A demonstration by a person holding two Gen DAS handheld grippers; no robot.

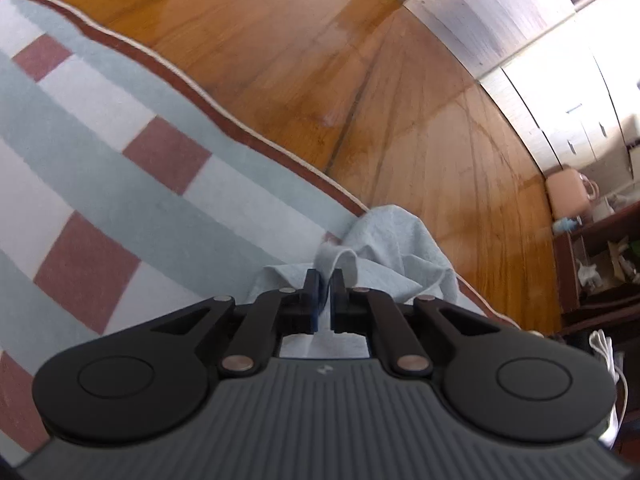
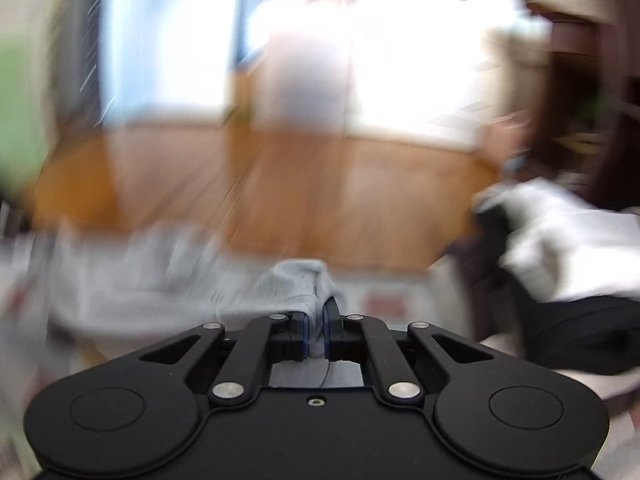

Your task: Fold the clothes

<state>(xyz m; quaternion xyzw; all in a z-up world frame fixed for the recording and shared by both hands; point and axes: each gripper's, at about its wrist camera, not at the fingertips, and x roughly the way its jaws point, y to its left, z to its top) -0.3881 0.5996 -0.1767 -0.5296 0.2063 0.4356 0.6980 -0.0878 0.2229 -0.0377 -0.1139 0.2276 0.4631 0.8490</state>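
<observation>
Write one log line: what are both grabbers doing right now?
left gripper: shut on pale cloth | right gripper: shut on cloth | under: checked rug

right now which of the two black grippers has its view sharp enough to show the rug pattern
The left gripper, shut on the pale blue cloth: its view shows the rug's grey stripes and red squares sharply. The right gripper's view is blurred.

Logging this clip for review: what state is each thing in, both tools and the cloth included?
Left tool: shut on the pale cloth.
Right tool: shut on the pale cloth.
Pale cloth: bunched, lying at the rug's edge.
Rug: spread flat on the wooden floor.
</observation>
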